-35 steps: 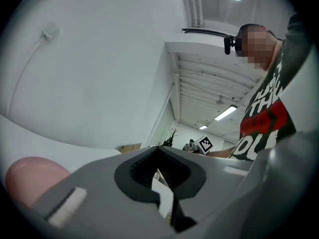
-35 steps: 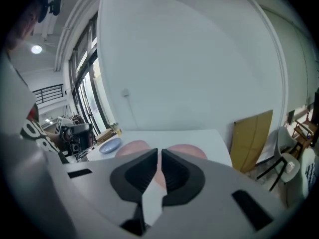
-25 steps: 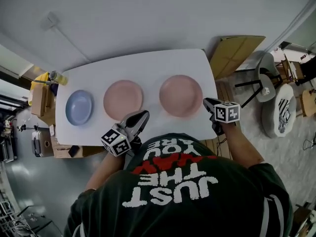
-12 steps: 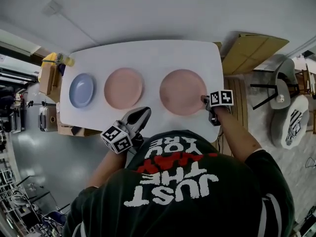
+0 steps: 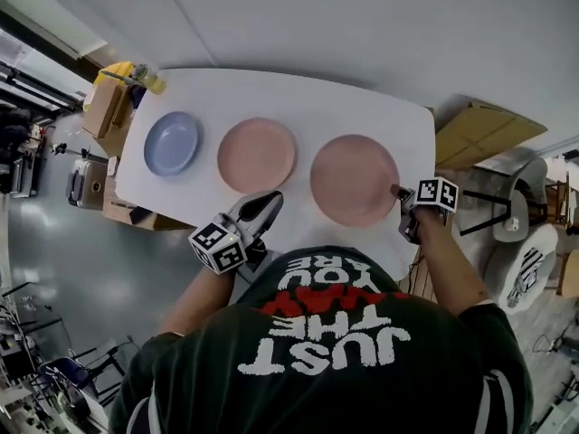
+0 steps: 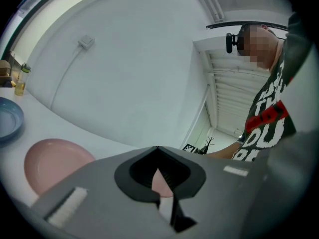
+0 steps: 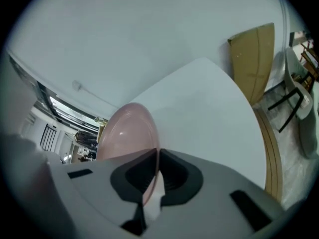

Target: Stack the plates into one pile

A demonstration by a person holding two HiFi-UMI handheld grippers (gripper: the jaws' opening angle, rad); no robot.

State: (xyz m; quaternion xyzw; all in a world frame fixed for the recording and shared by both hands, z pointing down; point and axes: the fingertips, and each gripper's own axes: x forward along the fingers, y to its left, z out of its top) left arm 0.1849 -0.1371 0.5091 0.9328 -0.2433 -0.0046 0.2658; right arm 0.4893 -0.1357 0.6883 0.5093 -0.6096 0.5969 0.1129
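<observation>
Right gripper down and pinching the first plate!

Head view: drops from its hover off the table (image 5: 298, 98) corner, right gripper (image 5: 398, 191) now tip-to-rim with the right pink plate (image 5: 353, 179). Left gripper (image 5: 270, 197) hangs just short of the middle pink plate (image 5: 257, 155), with the blue plate (image 5: 172, 143) well off to its left.

Left gripper view: left gripper (image 6: 157, 148) pressed together on nothing, middle pink plate (image 6: 55, 163) ahead and left of the tips, blue plate (image 6: 7, 121) further left.

Right gripper view: right gripper (image 7: 155, 151) just snapping closed, thin pink rim caught between the pads, right pink plate (image 7: 127, 131) stretching away ahead, seemingly not yet off the table (image 7: 209, 108).

Looks like the first pick is secured. Next comes carrying it leftward onto the middle plate, minding a droop from that edge-only pinch.
</observation>
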